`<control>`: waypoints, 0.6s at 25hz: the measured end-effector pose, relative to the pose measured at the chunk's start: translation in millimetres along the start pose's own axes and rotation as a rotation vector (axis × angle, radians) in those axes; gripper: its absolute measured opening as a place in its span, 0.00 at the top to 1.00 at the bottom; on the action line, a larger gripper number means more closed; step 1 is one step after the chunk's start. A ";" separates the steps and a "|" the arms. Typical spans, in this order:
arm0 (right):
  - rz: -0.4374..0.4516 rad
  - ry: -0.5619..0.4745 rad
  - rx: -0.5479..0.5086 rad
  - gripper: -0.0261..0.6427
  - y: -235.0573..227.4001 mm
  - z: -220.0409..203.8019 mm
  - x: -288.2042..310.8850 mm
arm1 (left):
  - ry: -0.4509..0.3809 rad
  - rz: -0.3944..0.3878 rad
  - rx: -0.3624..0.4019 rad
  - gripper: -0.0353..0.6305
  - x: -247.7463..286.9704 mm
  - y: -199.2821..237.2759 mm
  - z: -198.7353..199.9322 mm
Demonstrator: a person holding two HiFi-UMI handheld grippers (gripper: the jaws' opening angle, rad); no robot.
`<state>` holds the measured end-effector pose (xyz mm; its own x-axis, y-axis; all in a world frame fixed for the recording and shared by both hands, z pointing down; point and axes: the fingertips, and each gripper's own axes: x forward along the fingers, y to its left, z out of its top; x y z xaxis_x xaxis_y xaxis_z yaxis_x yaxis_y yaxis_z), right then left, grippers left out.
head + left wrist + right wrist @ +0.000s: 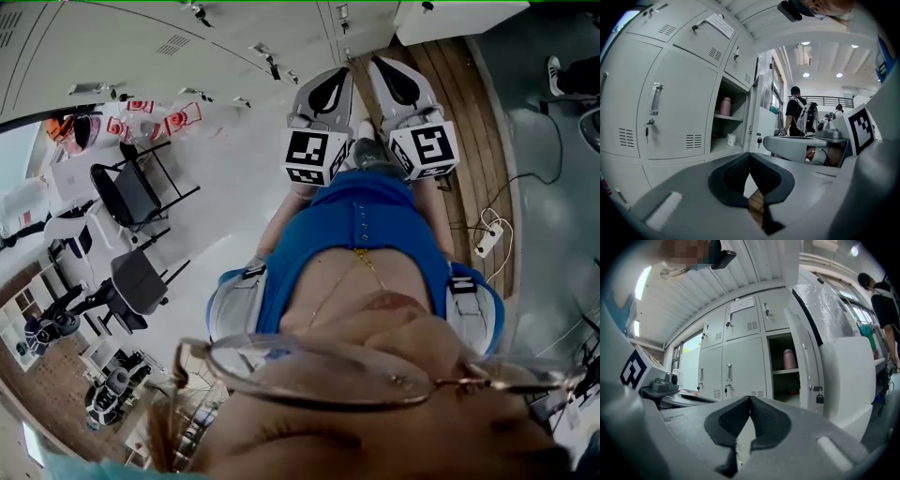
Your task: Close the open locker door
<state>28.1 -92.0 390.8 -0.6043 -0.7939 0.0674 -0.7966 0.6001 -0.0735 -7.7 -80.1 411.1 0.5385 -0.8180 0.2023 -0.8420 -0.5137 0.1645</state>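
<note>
Open locker door [806,363] edge-on (right claw [750,401] closed, apart).

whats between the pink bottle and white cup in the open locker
A grey metal shelf board: pink cylindrical bottle stands on it, small white cup below, in left gripper view.

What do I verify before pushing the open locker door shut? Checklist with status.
1. Locker door open, key hanging in its lock: ok.
2. Left tongs together, nothing between: ok.
3. Right tongs together, nothing between: ok.
4. Pink bottle and white cup inside on their shelves, behind the opening: ok.
5. Tongs in contact with the door: not ok, both short of it.
6. Door's swing path clear: cannot tell, its far side is hidden.
</note>
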 end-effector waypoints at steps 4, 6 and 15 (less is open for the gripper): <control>0.009 -0.012 -0.010 0.96 -27.0 9.5 1.8 | -0.016 0.011 0.010 0.95 23.9 -4.6 14.1; 0.003 -0.021 -0.018 0.96 -42.6 14.8 2.3 | -0.026 0.011 0.018 0.95 35.6 -7.0 20.2; 0.003 -0.048 -0.062 0.96 -100.4 32.4 2.1 | -0.046 0.036 0.016 0.95 76.2 -20.3 27.2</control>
<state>107.5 -157.1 366.1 -0.6066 -0.7948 0.0193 -0.7950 0.6065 -0.0116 49.6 -139.1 396.9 0.5063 -0.8468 0.1633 -0.8614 -0.4875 0.1429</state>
